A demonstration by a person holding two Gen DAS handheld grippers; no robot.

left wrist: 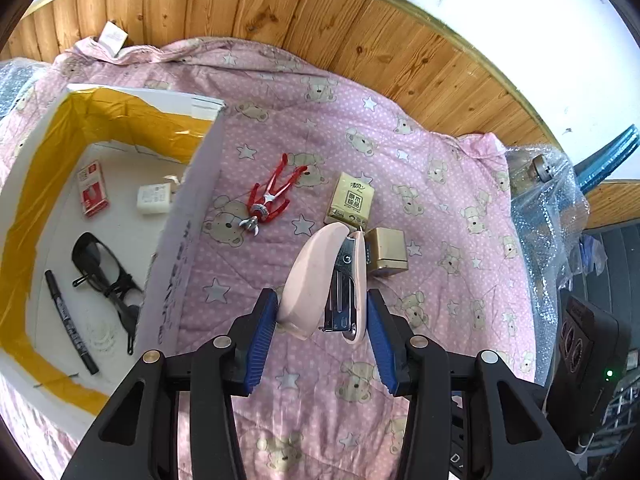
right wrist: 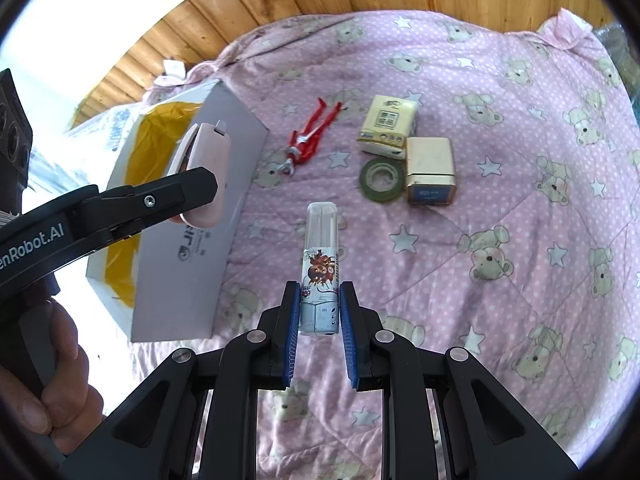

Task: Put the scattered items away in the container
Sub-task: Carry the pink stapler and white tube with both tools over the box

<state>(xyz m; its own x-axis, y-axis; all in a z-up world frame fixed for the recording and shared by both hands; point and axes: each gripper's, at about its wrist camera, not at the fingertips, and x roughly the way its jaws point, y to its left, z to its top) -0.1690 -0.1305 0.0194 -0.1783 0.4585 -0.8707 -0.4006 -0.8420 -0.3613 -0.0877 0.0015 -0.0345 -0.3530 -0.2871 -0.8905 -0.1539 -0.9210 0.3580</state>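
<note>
Pink bear-and-star quilt (left wrist: 440, 208) covered bed; knotty wood-panelled wall (left wrist: 320, 20) behind. Left view alone showed inside of white cardboard box (left wrist: 188, 216), centre left: black marker (left wrist: 70, 322), dark glasses (left wrist: 106, 272). Right view alone showed green tape roll (right wrist: 381, 180). Left gripper (left wrist: 322, 314) fingers clamped pink stapler (left wrist: 316, 284); right gripper (right wrist: 320, 312) fingers pinched clear tube with cartoon label (right wrist: 320, 272).

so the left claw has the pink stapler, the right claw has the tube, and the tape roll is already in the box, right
Not quite: the tape roll is not in the box. The right wrist view shows it still lying on the blanket, touching the gold tin. The rest holds: the left claw grips the pink stapler, and the right claw grips the tube.
</note>
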